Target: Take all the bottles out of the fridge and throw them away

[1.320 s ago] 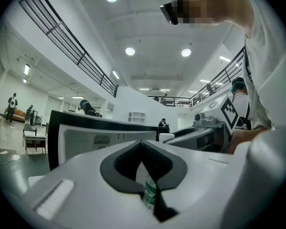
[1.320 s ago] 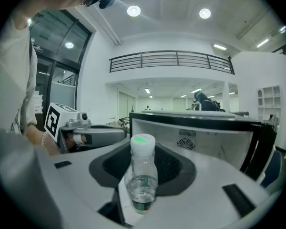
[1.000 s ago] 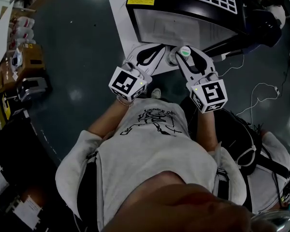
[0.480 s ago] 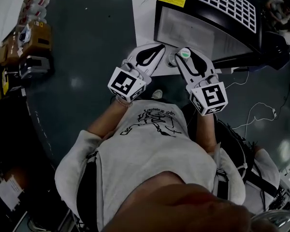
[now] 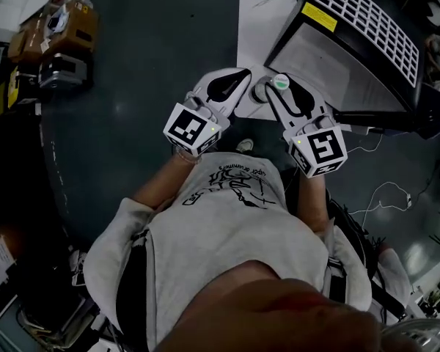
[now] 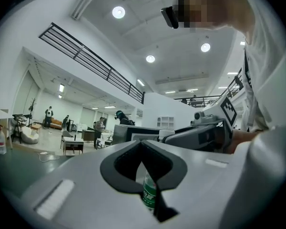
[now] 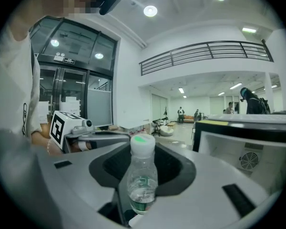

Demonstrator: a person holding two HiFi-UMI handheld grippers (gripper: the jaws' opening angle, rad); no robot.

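My right gripper [image 5: 277,92] is shut on a small clear bottle [image 7: 142,175] that stands upright between its pads, its white, green-marked cap [image 5: 281,81] facing up. My left gripper [image 5: 243,79] is beside it at the same height, in front of the person's chest. In the left gripper view its jaws [image 6: 150,187] stand nearly together on a second bottle [image 6: 150,195]. Only that bottle's green label and a bit of clear neck show in the slit. The black fridge [image 5: 352,42] lies at the upper right in the head view, behind the right gripper.
A white sheet [image 5: 260,20] lies on the dark floor under the fridge's front. Cardboard boxes and gear [image 5: 59,39] stand at the upper left. Cables [image 5: 385,189] trail over the floor at the right. In the gripper views, people and furniture stand far off in the hall.
In the head view the fridge has slid to the upper right and turned, and the boxes at the left have moved up. Both grippers keep their places before the chest with the bottles.
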